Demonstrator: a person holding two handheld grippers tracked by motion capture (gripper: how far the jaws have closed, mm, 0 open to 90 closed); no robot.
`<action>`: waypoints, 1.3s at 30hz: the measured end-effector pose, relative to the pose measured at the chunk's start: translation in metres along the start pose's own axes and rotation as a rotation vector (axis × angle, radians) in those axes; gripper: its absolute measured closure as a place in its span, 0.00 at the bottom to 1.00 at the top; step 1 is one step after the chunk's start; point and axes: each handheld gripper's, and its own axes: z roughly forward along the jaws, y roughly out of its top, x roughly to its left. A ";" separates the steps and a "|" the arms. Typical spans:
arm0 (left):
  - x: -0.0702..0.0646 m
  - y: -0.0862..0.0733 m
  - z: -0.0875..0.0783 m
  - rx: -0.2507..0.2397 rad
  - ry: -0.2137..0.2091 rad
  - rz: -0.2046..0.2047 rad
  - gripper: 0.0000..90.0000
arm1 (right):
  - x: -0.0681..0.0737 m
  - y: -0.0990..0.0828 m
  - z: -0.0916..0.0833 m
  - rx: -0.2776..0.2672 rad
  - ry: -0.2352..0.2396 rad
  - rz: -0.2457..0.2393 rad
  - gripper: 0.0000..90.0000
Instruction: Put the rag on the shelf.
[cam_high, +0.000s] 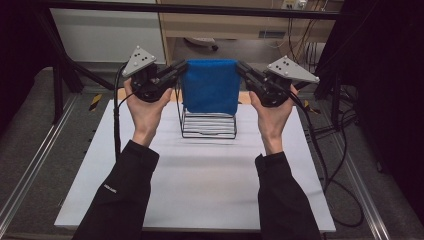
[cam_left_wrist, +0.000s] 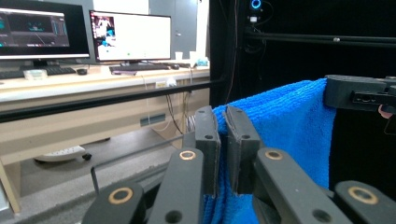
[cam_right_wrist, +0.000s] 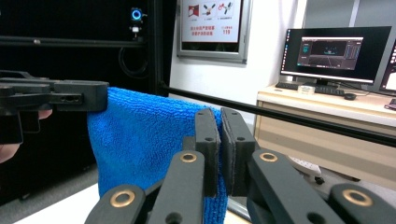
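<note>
High view shows one white table (cam_high: 200, 185) on a grey floor, black frame rails around it and a wooden desk beyond. One blue towel (cam_high: 210, 86) hangs stretched in the air over one wire rack (cam_high: 208, 125) at the far middle of the table. Two grippers hold it: the left gripper (cam_high: 181, 67) pinches its left top corner, the right gripper (cam_high: 242, 68) its right top corner. Monitors stand on desks in the gripper views.

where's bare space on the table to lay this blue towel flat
The white table is bare between the two forearms, in front of the wire rack, and in narrower strips left and right of the rack. It is crowded at the far middle: the rack stands there, with the blue towel hanging over it between the left gripper and right gripper.
</note>
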 end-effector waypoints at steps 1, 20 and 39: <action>0.000 0.003 0.001 -0.001 0.002 0.001 0.93 | -0.001 0.002 0.001 -0.003 0.000 0.001 0.97; 0.016 0.037 0.020 -0.027 0.031 -0.010 0.93 | -0.015 0.032 0.027 -0.033 -0.017 -0.011 0.97; 0.037 0.043 0.042 -0.087 0.062 -0.031 0.93 | -0.029 0.045 0.058 -0.044 -0.044 -0.032 0.97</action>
